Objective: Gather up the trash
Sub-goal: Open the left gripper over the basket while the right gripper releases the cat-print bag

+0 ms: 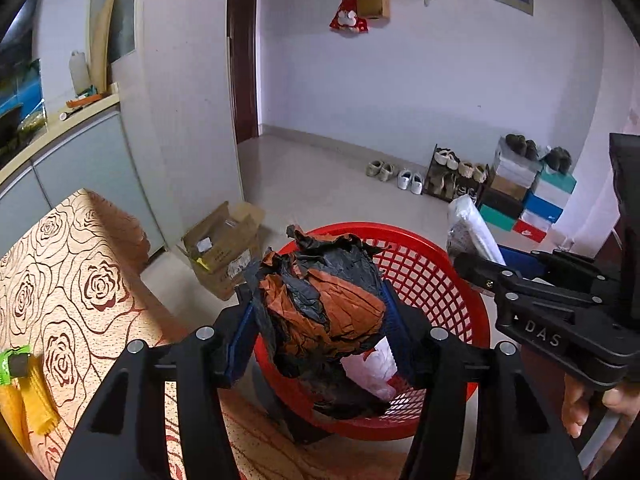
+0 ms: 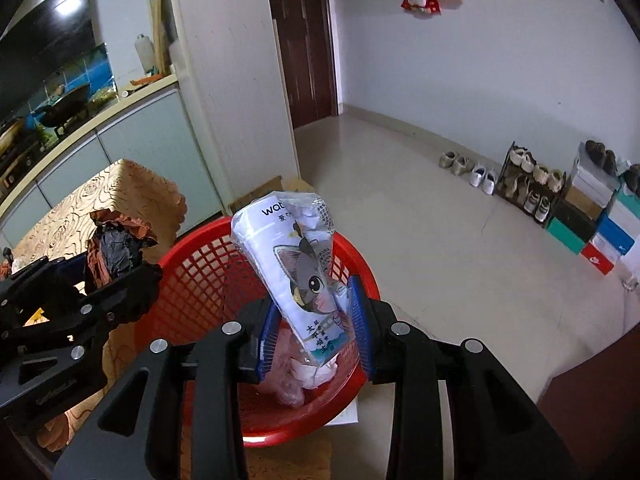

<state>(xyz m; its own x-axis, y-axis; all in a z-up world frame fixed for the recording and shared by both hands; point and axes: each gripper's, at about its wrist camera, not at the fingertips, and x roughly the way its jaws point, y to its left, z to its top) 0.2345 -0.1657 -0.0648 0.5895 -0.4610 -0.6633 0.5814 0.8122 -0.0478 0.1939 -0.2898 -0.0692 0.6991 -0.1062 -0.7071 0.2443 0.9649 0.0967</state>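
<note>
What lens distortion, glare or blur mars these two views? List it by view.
Left wrist view: fisheye bends the door frame, black vignette in the corners, the red basket is sharp. Right wrist view: the same curvature, a bright glare patch on the dark screen, the cat-print wrapper crisp, no motion blur.
</note>
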